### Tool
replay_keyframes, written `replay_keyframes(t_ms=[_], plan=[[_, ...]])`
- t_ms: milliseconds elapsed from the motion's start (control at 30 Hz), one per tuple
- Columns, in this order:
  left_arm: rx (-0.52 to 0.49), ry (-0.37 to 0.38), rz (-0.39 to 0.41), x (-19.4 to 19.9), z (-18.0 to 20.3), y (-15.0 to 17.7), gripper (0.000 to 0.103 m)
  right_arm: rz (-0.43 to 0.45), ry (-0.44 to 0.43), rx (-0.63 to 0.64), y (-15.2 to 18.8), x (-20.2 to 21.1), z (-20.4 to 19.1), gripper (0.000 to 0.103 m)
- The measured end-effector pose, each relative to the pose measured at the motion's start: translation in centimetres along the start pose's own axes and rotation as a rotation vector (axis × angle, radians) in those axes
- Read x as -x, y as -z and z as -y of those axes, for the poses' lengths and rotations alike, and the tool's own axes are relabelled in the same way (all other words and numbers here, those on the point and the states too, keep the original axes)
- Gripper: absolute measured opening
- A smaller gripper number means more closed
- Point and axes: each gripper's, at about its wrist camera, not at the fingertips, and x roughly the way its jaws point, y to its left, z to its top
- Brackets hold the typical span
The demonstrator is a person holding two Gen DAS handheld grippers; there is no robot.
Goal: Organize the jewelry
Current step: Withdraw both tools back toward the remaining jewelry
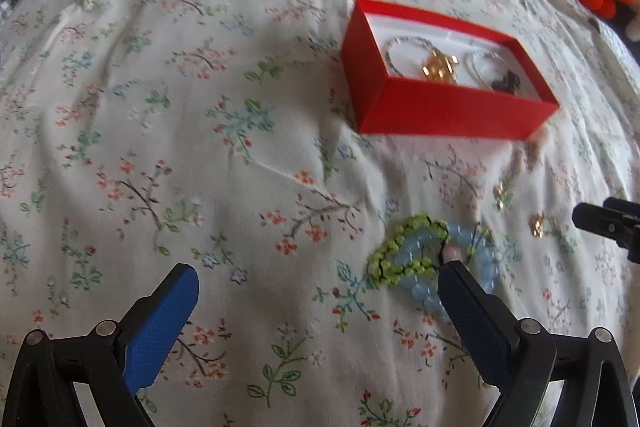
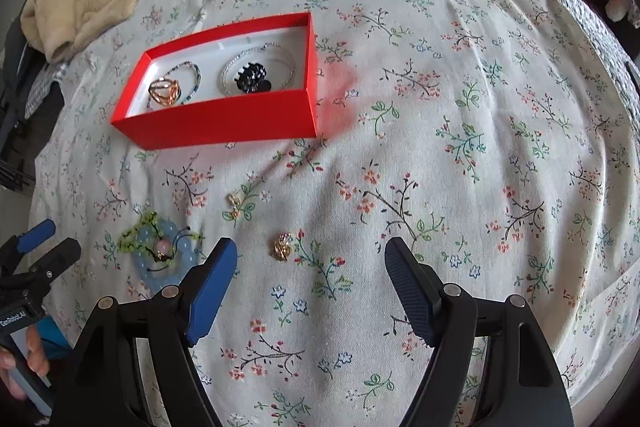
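Both my tools stand open over the floral bed sheet (image 2: 440,75): left tool (image 1: 316,275) beside the bead bracelets (image 1: 432,259), right tool (image 2: 310,251) just before a gold earring (image 2: 283,247). White letters on the left tool are partly cut. Further away sits the red box (image 2: 224,123) with jewelry.

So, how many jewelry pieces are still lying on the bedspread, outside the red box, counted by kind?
green beaded bracelet: 1
pale blue beaded bracelet: 1
small gold pieces: 2
Total: 4
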Motion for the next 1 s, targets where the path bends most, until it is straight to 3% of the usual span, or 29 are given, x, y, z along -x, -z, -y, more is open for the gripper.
replay_keyframes(t_ms=[200, 400, 467, 767, 867, 1000], plan=[[-0.063, 0.002, -0.022, -1.1, 0.6, 0.8, 0.097, -0.046, 0.005, -0.003, 0.7, -1.2, 0.2, 0.079], [-0.087, 0.071, -0.055, -1.9, 1.0, 1.2, 0.071, -0.066, -0.006, -0.007, 1.1, -1.6, 0.4, 0.079], [-0.092, 0.099, -0.058, -1.9, 1.2, 1.0, 0.055, -0.073, -0.011, -0.013, 1.1, -1.7, 0.6, 0.079], [-0.084, 0.178, -0.060, -2.3, 1.1, 0.1, 0.022, -0.086, -0.018, -0.032, 0.7, -2.3, 0.7, 0.079], [-0.075, 0.211, -0.076, -2.6, 0.9, 0.0, 0.014, -0.084, -0.016, -0.029, 0.5, -2.4, 0.6, 0.079], [-0.084, 0.233, -0.079, -2.9, 1.2, -0.1, 0.013, -0.085, -0.024, -0.036, 0.2, -2.6, 0.6, 0.079]])
